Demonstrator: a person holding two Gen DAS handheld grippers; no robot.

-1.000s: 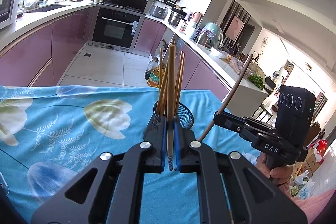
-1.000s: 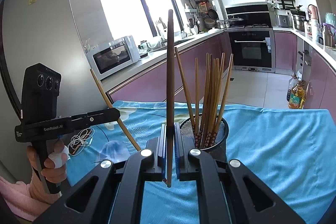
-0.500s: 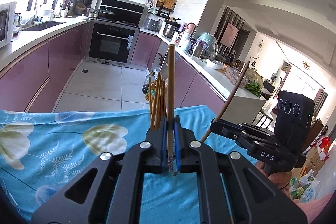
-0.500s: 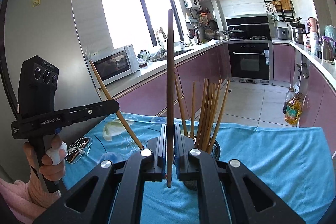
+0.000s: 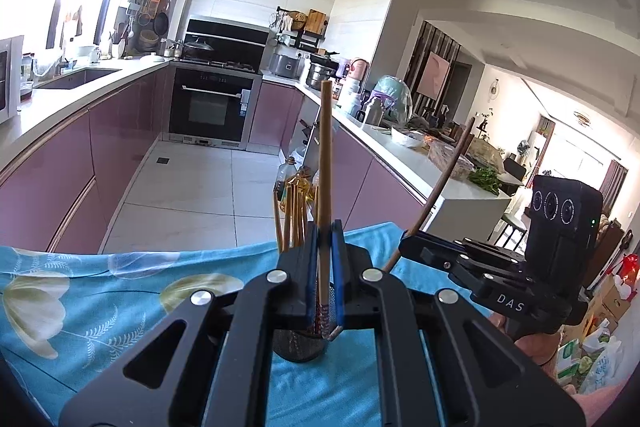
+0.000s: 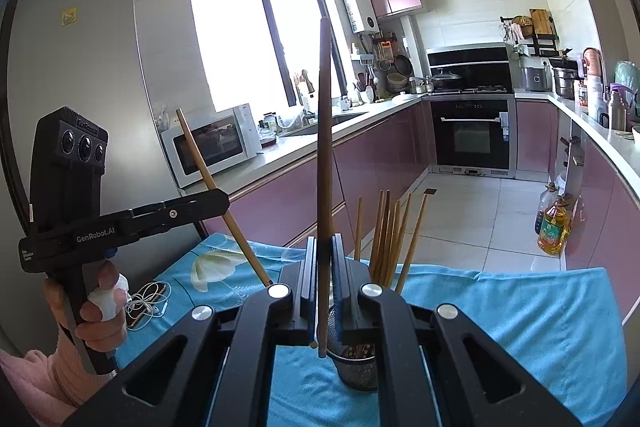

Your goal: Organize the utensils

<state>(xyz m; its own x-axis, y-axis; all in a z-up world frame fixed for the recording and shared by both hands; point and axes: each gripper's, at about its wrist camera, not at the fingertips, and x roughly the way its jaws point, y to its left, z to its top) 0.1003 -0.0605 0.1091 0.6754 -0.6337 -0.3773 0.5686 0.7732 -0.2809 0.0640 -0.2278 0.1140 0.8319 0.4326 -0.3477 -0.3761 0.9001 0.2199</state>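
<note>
Chopsticks: light one (image 5: 323, 187) clamped upright in left gripper (image 5: 323, 281), dark one (image 6: 324, 167) in right gripper (image 6: 323, 283). Both lifted vs a sec ago; holder (image 6: 354, 367) now below/behind jaws, so drop-in's prob next.

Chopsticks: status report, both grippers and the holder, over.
Left gripper shut on light chopstick. Right gripper shut on dark chopstick. Both clear above the holder, other chopsticks standing inside. Nothing in the way.

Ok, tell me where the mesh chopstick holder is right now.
In the right wrist view the mesh holder stands on the blue cloth, just beyond the right gripper, low and centre.
</note>
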